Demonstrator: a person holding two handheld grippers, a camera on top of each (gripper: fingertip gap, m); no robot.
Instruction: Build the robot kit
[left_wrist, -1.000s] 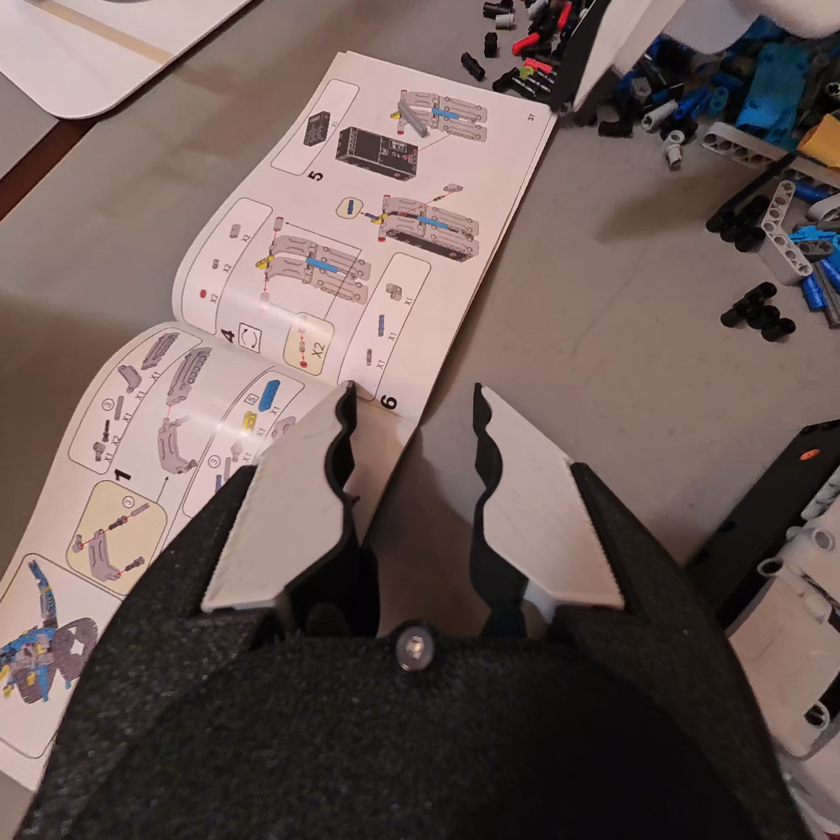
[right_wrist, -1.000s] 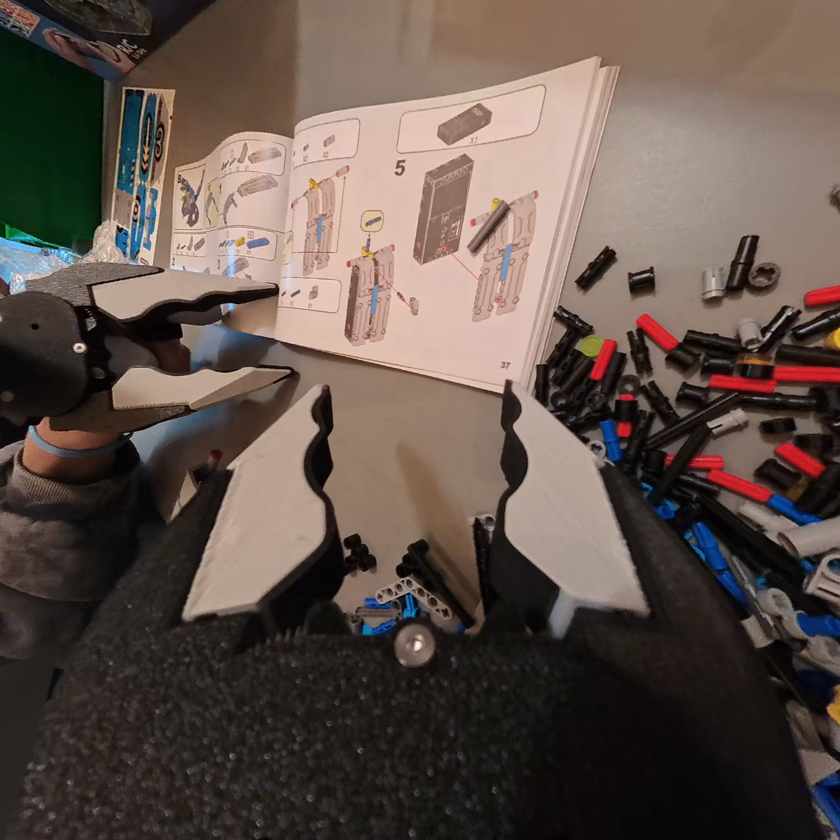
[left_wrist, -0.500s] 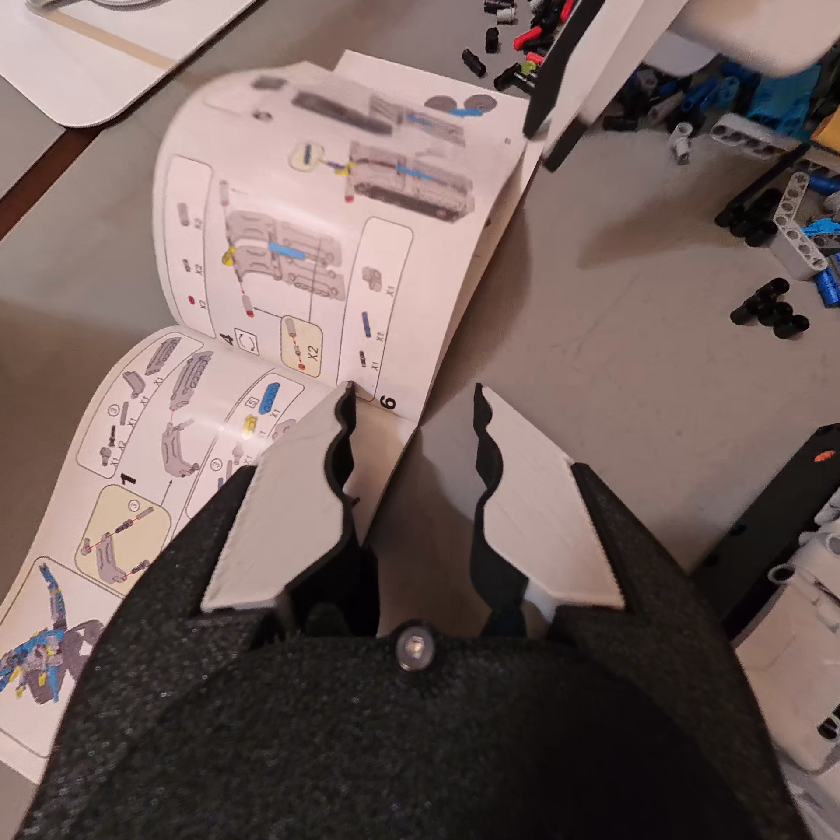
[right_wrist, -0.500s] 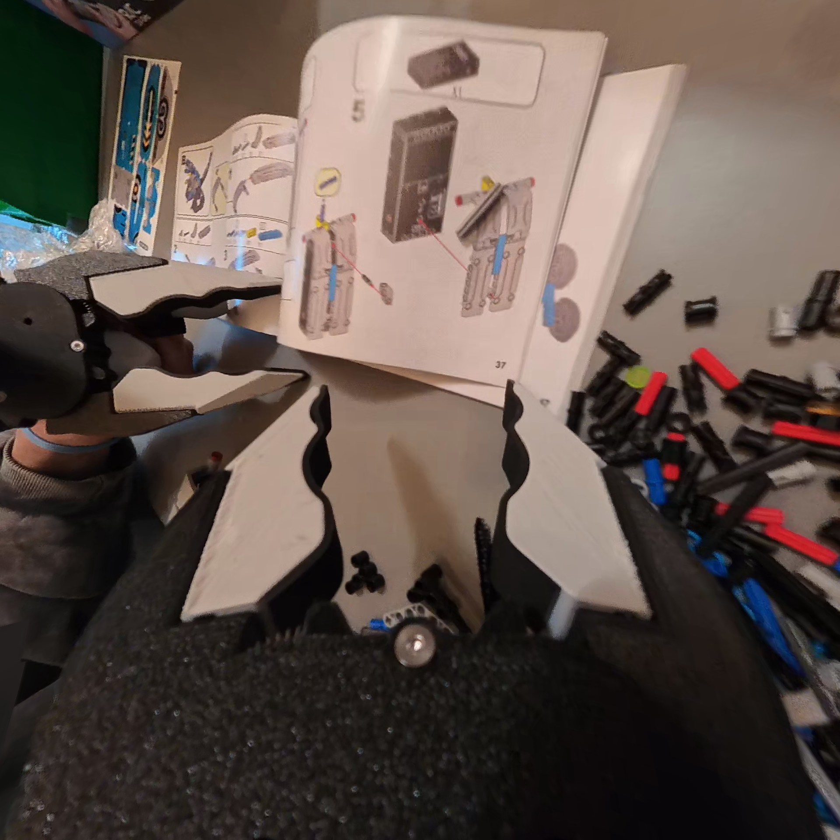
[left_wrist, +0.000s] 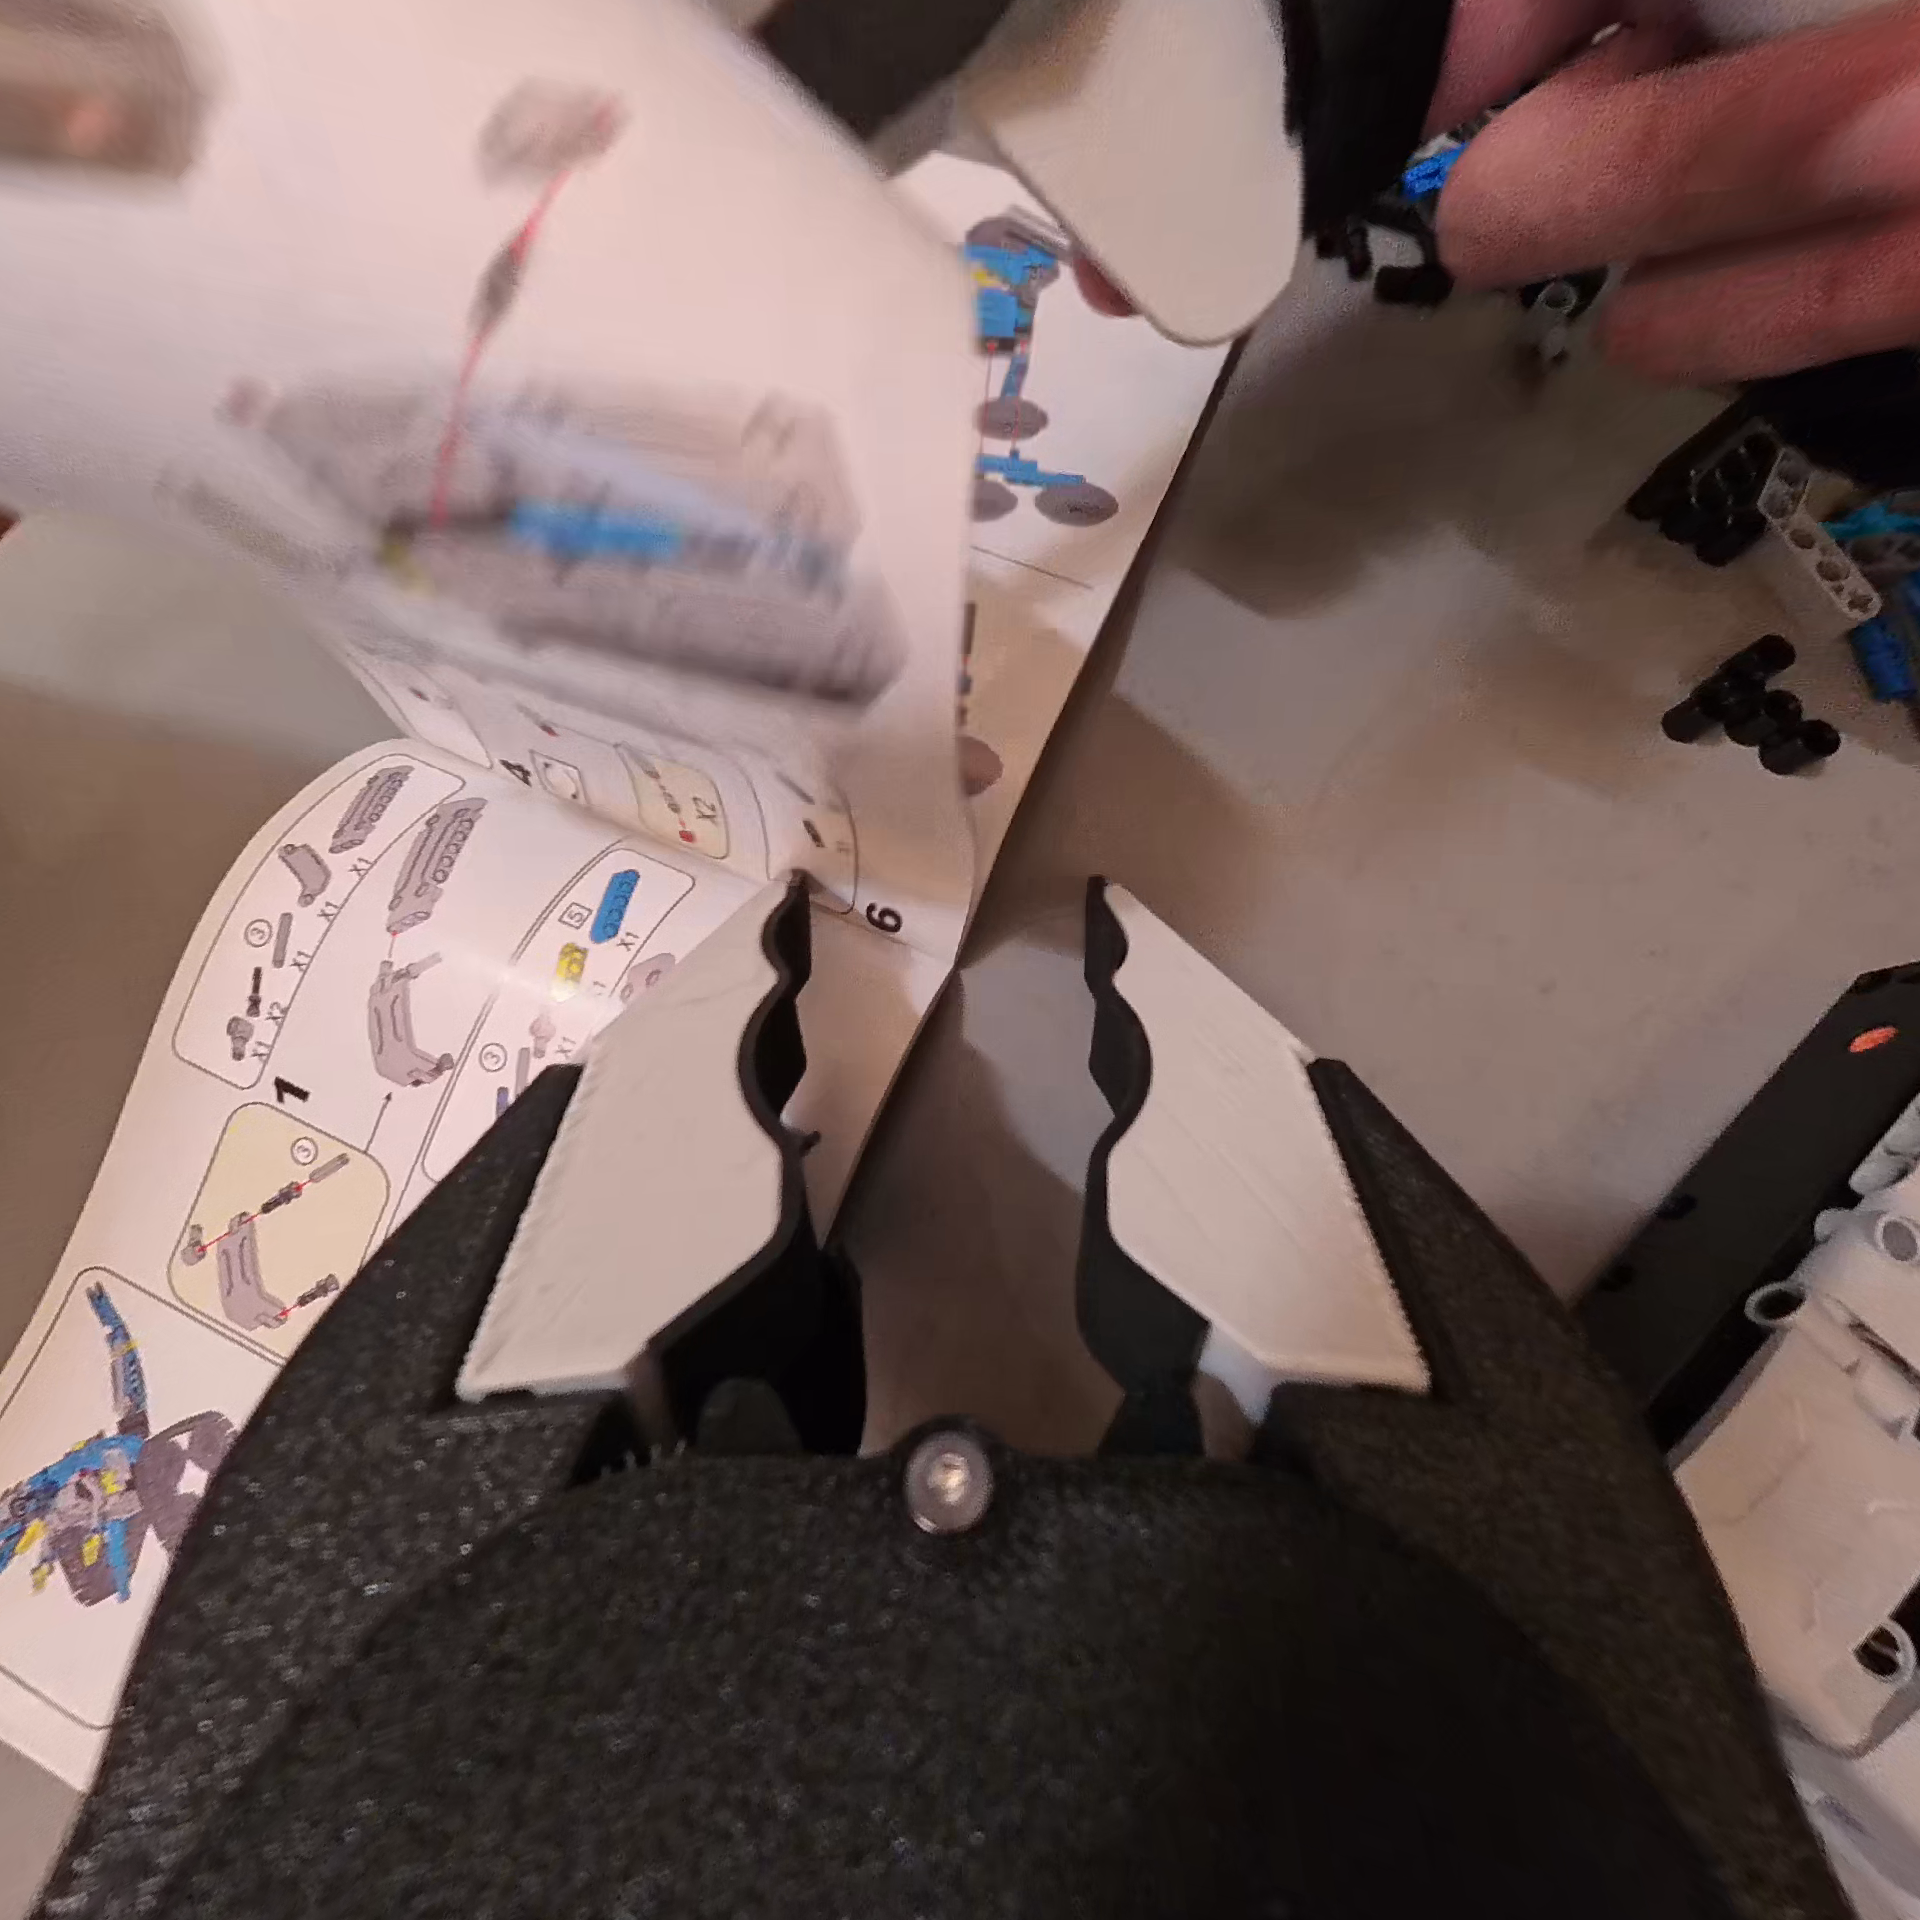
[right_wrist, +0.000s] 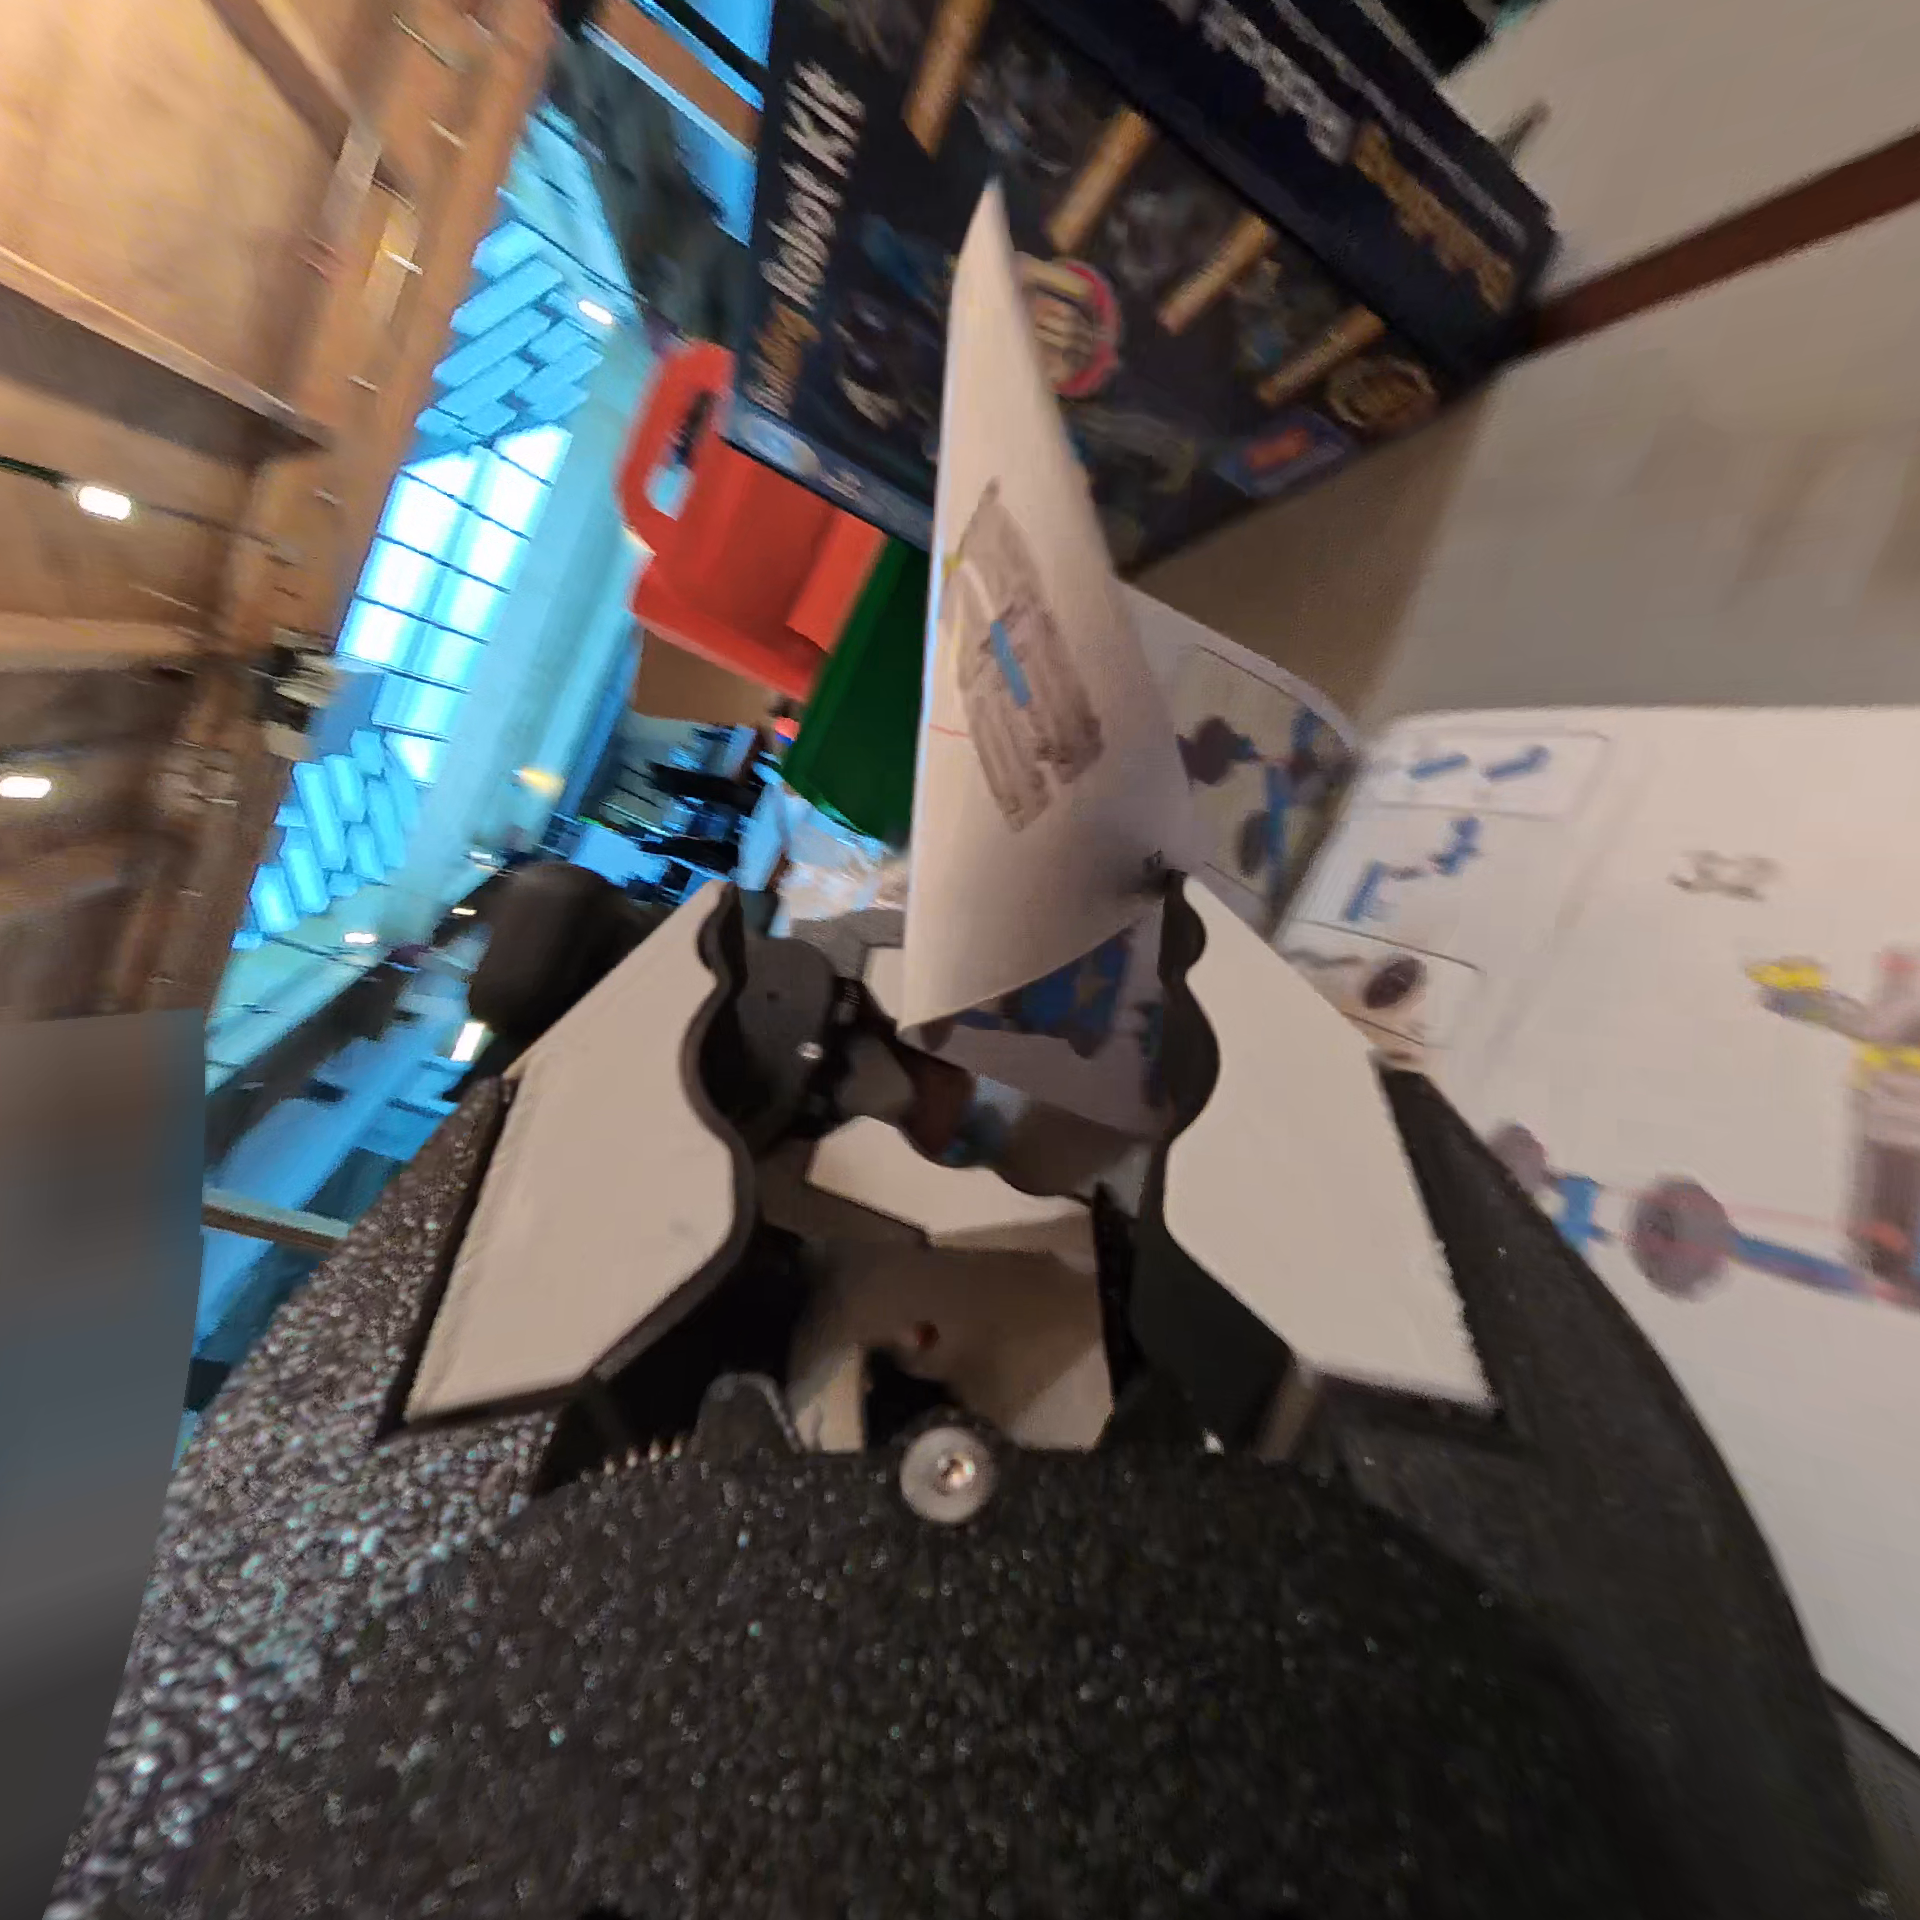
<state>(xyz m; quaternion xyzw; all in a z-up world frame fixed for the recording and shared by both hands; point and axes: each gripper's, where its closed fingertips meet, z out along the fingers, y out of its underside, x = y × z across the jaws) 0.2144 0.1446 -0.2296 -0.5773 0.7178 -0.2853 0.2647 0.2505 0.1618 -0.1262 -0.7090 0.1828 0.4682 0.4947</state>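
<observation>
Over the open booklet (left_wrist: 312, 1039), left tongs (left_wrist: 940, 894) gape empty; right tongs (right_wrist: 951, 899), tilted, gape against a lifted page (right_wrist: 1018, 665).

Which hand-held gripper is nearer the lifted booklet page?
Right. The right hand-held gripper, open, touches the lifted page with a fingertip; the left hand-held gripper, open, sits at the booklet's near edge.

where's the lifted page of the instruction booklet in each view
Left wrist view: lifted page, blurred, upper left, curling over the open booklet.
Right wrist view: centre, standing nearly edge-on, its lower corner by the right gripper, whose jaws are apart.
Shared landmark: the booklet's flat right-hand page with blue drawings.
</observation>
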